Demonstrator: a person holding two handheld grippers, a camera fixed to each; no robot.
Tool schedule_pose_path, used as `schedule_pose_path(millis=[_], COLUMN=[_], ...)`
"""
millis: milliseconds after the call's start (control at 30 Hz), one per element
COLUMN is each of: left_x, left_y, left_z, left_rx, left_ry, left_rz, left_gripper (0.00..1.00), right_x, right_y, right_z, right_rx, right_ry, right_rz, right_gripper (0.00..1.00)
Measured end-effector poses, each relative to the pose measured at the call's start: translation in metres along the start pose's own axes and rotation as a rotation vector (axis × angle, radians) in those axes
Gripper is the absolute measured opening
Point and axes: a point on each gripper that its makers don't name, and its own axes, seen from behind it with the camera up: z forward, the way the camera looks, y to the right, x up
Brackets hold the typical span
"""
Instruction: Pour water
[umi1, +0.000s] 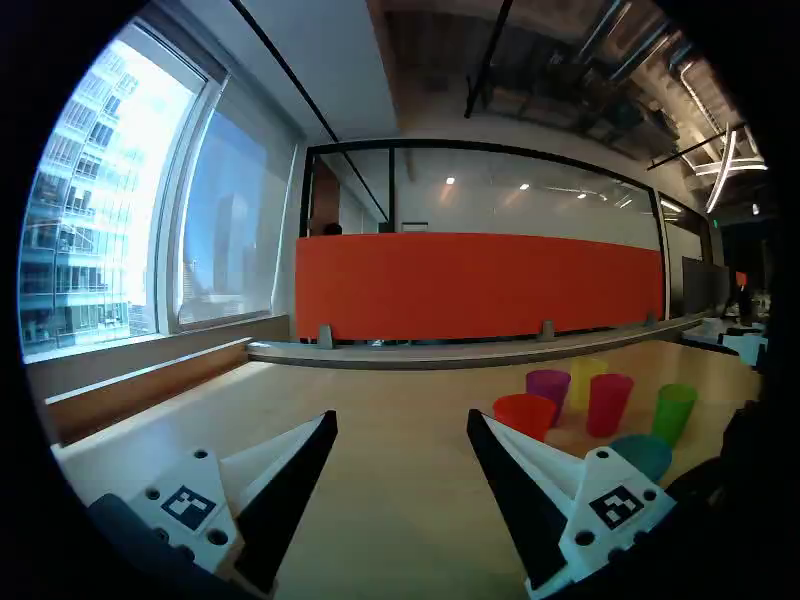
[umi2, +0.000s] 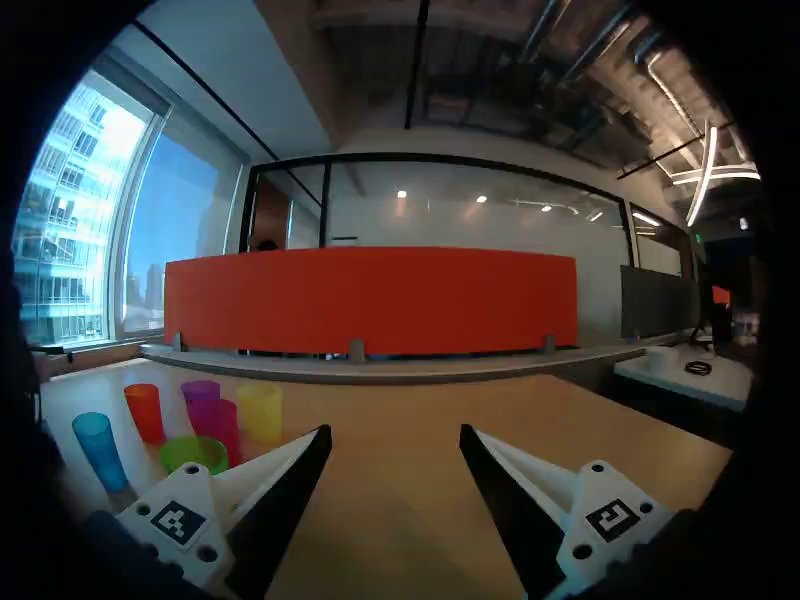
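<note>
The left gripper (umi1: 400, 420) and right gripper (umi2: 395, 432) are both hovering spread and empty over the pale wooden table (umi1: 400, 385). Small coloured plastic cups (umi1: 609, 400) are standing lower right in the left gripper view and lower left in the right gripper view. They are likely light, tippable and slick, so pinching one mid-wall is looking safest.

Cups, each plain single colour: orange cup (umi1: 524, 413), purple cup (umi1: 548, 386), yellow cup (umi1: 586, 372), magenta cup (umi1: 608, 403), green cup (umi1: 674, 410), teal cup (umi1: 641, 455). Tabletop (umi1: 400, 470) pale wood tone, faint grain. Partition (umi1: 480, 285) solid orange-red; rail (umi1: 450, 353) grey. Left gripper (umi1: 401, 414) and right gripper (umi2: 395, 430) alike: fingers (umi1: 262, 462) white outside, black inner faces; square markers (umi1: 188, 506) black-on-white, pixel-like pattern
</note>
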Motion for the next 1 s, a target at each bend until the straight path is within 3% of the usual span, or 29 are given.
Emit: schedule_pose_path(millis=[300,567,1000], left_x=[0.001,0.007,0.071], left_y=[0.002,0.001,0.011], left_z=[0.003,0.004,0.016], left_rx=[-0.004,-0.004,-0.067], left_ry=[-0.003,-0.039,-0.040], left_rz=[0.000,0.004,-0.048], left_gripper=[0.96,0.96,0.96], right_x=[-0.003,0.015,0.076], right_y=[-0.003,-0.009,-0.022], right_z=[0.001,-0.001,0.005], right_rx=[0.018,0.032,0.103], right_ry=[-0.029,-0.028,-0.045], right_rz=[-0.009,-0.038,-0.014], right_gripper=[0.99,0.99,0.99])
